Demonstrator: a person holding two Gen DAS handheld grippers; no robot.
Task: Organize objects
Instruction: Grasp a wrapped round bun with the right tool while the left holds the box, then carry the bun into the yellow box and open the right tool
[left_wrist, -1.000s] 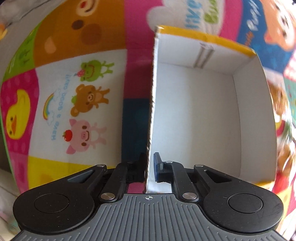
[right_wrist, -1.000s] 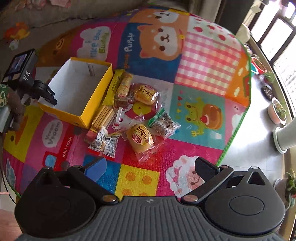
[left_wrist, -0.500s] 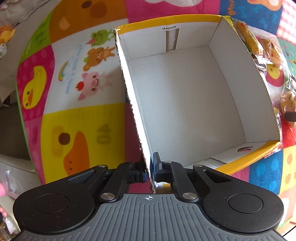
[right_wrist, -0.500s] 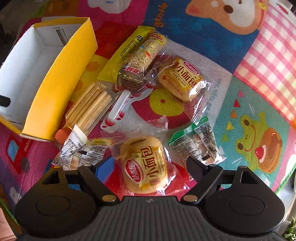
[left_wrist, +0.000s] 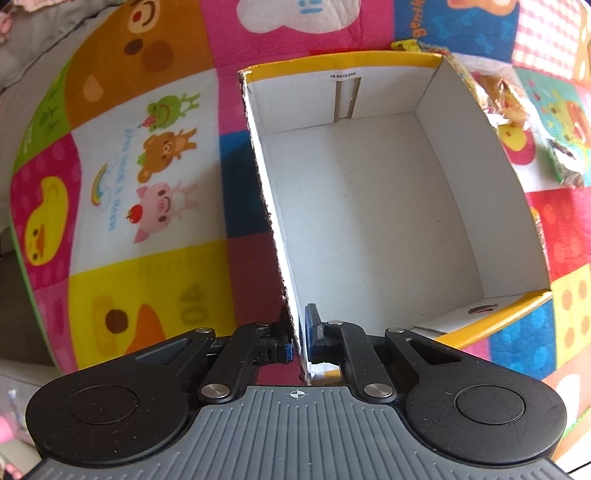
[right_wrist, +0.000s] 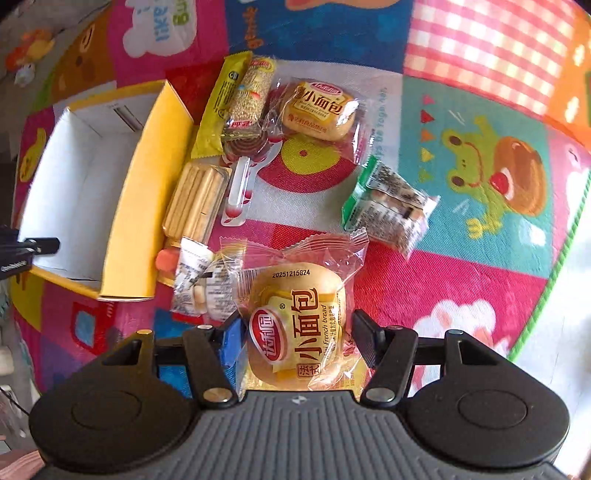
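A: Two grippers, then. What does each one have?

B: My left gripper (left_wrist: 300, 338) is clamped on the near left wall of the yellow box (left_wrist: 369, 206), one finger outside the wall and one inside. The box sits open-topped on the play mat (left_wrist: 155, 280), white inside, with nothing in it that I can see.

A: And the right one?

B: My right gripper (right_wrist: 295, 338) has its jaws spread wide, one on either side of a wrapped bread roll (right_wrist: 297, 325). The roll lies right between them, low against the gripper body. The blue pad on the left finger is at the crinkled edge of the wrapper; the right finger stands just beside the wrapper. Whether either presses on it, I cannot tell.

A: Where is the box from there?

B: Up and to the left of the roll, with its yellow side wall facing the snacks.

A: What else lies around?

B: A second bread roll (right_wrist: 317, 110) farther off, a pack of biscuit sticks (right_wrist: 195, 201) touching the box wall, a green-edged packet (right_wrist: 388, 210) to the right, a long yellow bar (right_wrist: 219, 107) beside a sesame-coloured bar (right_wrist: 251, 96), and small white sachets (right_wrist: 201, 277) just left of the near roll.
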